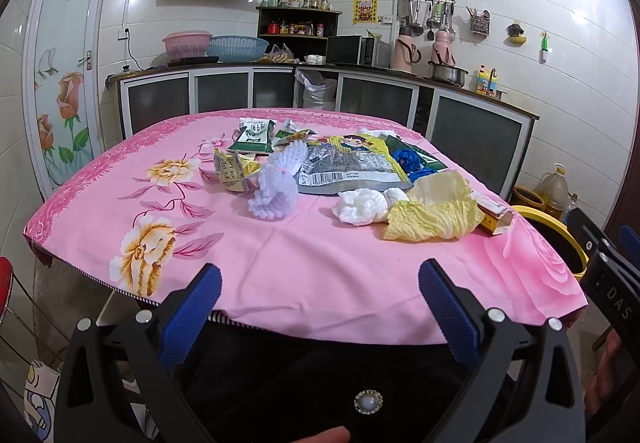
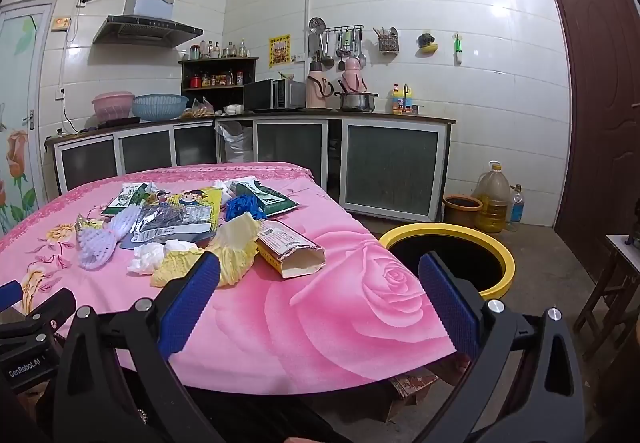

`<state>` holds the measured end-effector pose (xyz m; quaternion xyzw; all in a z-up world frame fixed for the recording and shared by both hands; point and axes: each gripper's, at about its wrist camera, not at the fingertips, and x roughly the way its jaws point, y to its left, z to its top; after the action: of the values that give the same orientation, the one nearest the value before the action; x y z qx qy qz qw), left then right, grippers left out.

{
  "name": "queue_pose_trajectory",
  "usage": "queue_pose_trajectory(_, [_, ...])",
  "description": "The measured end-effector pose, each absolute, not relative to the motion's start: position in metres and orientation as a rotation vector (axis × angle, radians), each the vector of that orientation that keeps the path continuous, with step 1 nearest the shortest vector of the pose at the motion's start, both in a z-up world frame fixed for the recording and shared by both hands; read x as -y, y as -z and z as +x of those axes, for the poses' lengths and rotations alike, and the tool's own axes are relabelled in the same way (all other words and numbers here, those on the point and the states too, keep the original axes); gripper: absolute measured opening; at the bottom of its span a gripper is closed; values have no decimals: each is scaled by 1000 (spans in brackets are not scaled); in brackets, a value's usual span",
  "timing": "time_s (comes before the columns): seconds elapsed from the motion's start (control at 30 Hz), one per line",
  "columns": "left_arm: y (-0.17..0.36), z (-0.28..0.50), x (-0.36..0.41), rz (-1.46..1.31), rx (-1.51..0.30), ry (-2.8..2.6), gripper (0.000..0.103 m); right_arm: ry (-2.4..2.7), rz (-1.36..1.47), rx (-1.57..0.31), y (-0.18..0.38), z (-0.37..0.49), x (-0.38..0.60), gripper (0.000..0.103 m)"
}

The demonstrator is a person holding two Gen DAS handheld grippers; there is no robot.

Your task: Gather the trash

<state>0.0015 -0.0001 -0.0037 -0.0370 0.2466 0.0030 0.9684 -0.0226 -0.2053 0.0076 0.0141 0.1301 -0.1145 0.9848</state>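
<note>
I hold the left hand-held gripper (image 1: 320, 307) over the near edge of the counter (image 1: 280, 283), its blue fingers spread wide with nothing between them. My right hand-held gripper (image 2: 320, 303) is equally wide and empty, poised over the counter's right corner. The trash lies in a loose pile toward the far middle of the pink floral cloth: a white foam net (image 1: 276, 183), a large printed snack bag (image 1: 352, 167), a crumpled white tissue (image 1: 364, 205), a yellow leaf-like scrap (image 1: 436, 213), a blue crumpled glove (image 2: 242, 205) and an opened cardboard box (image 2: 290, 247) nearest me. The yellow-rimmed bin (image 2: 496, 243) stands on the floor just beside the counter's right edge, open at the top.
</note>
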Motion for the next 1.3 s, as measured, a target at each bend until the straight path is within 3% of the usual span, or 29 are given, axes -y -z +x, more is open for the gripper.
queue_pose_trajectory(1.3, [4, 1, 0, -77, -504, -1, 95, 239, 36, -273, -6, -21, 209, 96])
